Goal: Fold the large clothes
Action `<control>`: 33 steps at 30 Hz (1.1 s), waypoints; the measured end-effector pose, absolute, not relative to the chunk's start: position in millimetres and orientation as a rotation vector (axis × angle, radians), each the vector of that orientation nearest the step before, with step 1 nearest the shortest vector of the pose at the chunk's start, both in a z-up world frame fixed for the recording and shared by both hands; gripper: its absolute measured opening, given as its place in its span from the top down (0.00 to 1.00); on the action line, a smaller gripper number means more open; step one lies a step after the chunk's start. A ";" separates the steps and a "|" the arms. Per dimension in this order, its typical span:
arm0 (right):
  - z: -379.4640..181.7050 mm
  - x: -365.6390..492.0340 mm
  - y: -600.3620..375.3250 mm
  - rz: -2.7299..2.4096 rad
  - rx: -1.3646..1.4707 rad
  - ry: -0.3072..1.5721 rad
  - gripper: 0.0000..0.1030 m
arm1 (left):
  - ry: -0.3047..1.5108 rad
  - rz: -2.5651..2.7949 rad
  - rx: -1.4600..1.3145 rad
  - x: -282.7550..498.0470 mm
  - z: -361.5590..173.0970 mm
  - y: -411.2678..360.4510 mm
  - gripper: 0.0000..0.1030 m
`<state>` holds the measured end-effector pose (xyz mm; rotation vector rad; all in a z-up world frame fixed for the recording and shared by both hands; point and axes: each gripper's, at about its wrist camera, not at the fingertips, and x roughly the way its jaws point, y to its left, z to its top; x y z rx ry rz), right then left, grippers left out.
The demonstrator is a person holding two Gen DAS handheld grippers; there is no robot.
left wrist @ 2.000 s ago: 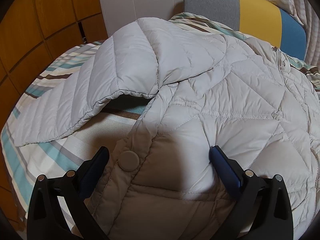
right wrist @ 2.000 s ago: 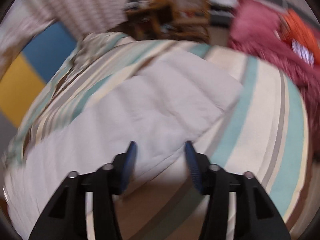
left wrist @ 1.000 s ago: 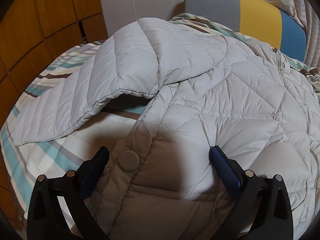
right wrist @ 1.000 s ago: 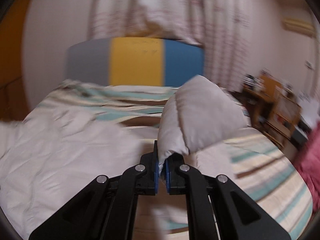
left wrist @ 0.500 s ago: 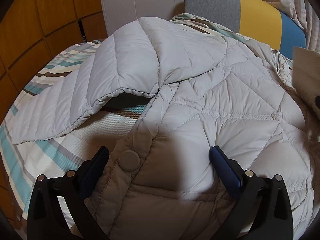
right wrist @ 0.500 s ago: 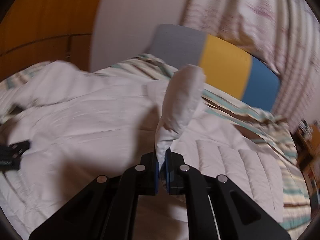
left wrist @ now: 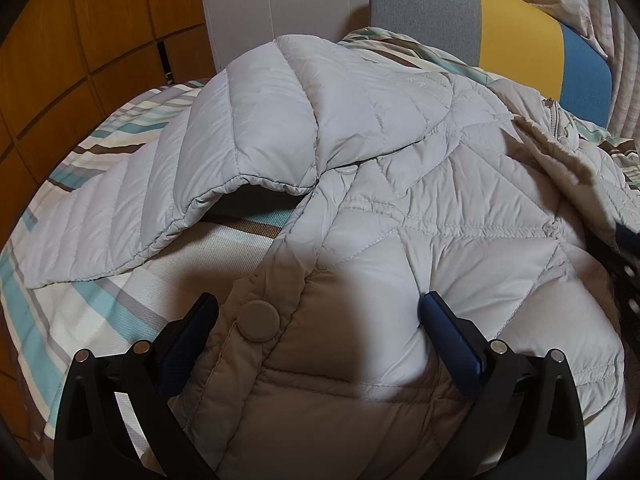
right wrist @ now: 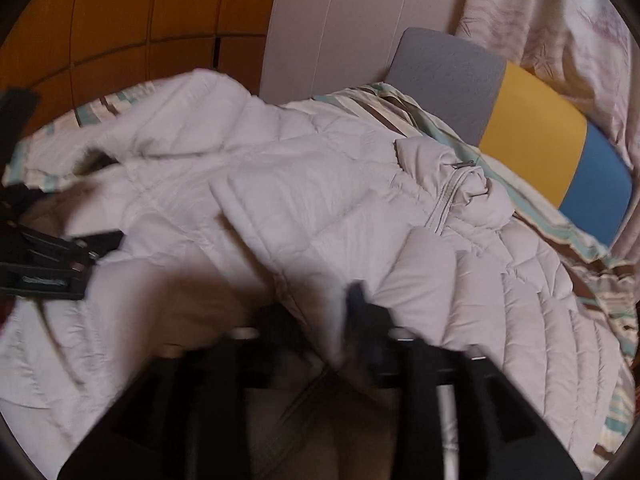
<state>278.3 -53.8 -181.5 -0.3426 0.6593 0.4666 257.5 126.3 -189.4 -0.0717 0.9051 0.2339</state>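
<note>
**Releasing a sleeve onto a spread jacket**

The left gripper [left wrist: 318, 312] is held wide open over the lower front of the jacket [left wrist: 460, 216]. Its blue pads [left wrist: 452, 336] are set on either side of a bulge of quilted fabric and a round snap [left wrist: 258, 320]; no pinch on the cloth is seen.

The right gripper [right wrist: 316, 312] is blurred. Its jaws are opening, and the cuff end of a sleeve [right wrist: 416, 276] is seen between them, draped over the right finger and no longer clamped.

A label on the left gripper's body is seen at the left edge of the right view, but it cannot be read.

The jacket is spread over a striped bedspread [left wrist: 44, 312], directly beneath both grippers.
</note>
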 end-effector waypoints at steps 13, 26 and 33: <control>-132.9 227.0 -240.3 -0.115 0.103 0.607 0.25 | 0.741 0.014 -0.043 274.5 -100.8 18.4 0.03; -145.1 243.6 -337.4 -0.211 0.337 0.688 0.69 | 0.816 -0.013 0.229 342.4 -161.9 -54.0 0.17; -149.8 295.5 -323.0 -0.092 0.295 0.694 0.78 | 0.857 0.042 0.035 344.7 -177.5 -10.3 0.09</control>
